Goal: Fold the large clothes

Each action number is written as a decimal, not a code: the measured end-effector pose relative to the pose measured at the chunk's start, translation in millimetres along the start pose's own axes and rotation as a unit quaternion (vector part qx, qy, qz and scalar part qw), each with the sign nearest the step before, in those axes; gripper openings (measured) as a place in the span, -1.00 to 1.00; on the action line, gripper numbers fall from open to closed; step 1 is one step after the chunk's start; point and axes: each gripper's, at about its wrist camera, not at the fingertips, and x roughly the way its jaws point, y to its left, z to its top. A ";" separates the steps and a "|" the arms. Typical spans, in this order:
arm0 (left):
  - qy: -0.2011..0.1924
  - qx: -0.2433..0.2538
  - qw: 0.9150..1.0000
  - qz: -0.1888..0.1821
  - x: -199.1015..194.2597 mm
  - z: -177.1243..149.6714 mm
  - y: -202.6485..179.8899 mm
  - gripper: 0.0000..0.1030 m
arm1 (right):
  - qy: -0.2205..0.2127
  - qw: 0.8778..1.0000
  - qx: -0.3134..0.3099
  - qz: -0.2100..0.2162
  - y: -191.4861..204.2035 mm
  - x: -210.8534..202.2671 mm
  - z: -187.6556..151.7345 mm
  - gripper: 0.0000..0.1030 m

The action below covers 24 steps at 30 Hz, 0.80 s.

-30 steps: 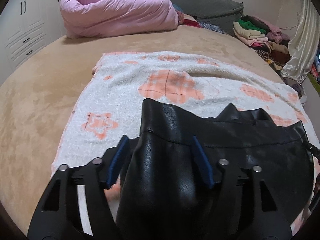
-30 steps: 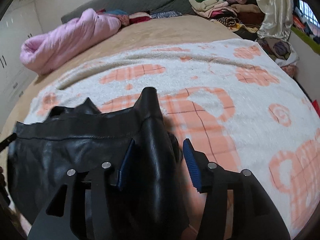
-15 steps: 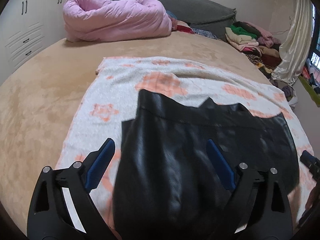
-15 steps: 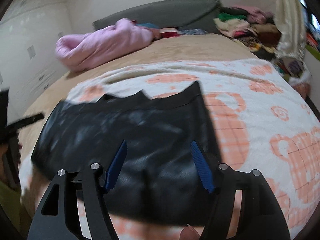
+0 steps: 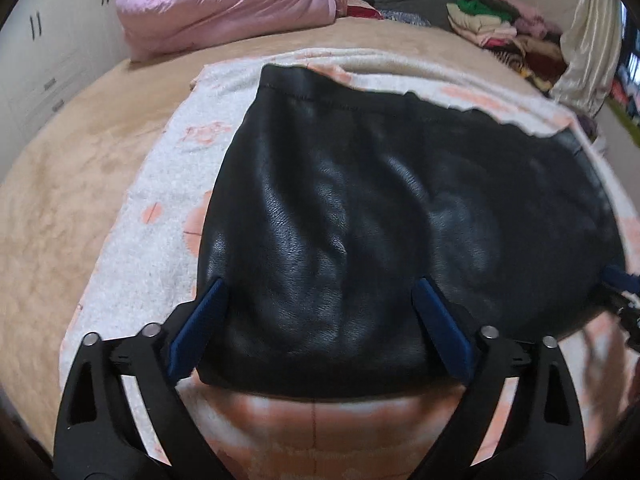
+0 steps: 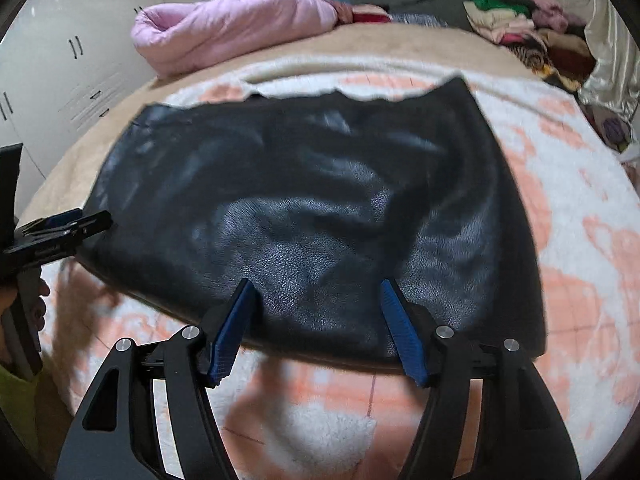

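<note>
A black leather garment [image 5: 400,208] lies spread flat on a white blanket with orange flower prints [image 5: 168,184], which covers part of a tan bed [image 5: 60,184]. The left gripper [image 5: 320,316] hangs over the garment's near edge, its jaws opening wide, blue fingers [image 5: 200,320] clear of the leather. A rolled pink quilt [image 5: 224,4] sits at the bed's far end, with a pile of folded clothes [image 5: 504,28] to the right.

black leather garment [image 5: 360,208]; white blanket [image 6: 580,208], orange checks; pink quilt [image 5: 224,4].
</note>
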 end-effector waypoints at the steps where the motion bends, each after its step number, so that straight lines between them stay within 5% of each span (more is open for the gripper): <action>1: 0.001 -0.004 1.000 -0.002 0.8 0.4 1.1 0.75 | 0.000 1.000 0.000 -0.001 -0.7 2.4 -1.5 0.23; 8: -0.029 -0.032 0.999 -0.013 -14.9 4.8 17.1 0.80 | -0.015 1.000 0.005 -0.014 5.7 -4.4 2.1 0.30; 12: -0.043 -0.059 0.997 -0.011 -22.7 8.5 34.3 0.81 | -0.039 0.998 0.009 0.042 26.8 -19.3 7.2 0.30; 17: -0.046 -0.079 0.996 -0.002 -24.6 11.0 52.0 0.82 | -0.041 0.997 -0.027 0.053 64.7 -14.3 15.1 0.27; 19: -0.048 -0.087 0.995 -0.003 -26.4 11.4 58.4 0.82 | -0.039 0.997 -0.030 0.061 75.1 -10.6 18.4 0.01; 24: -0.046 -0.096 0.994 -0.001 -22.3 13.3 63.8 0.82 | -0.036 0.997 -0.037 0.050 92.7 -1.1 24.7 -0.20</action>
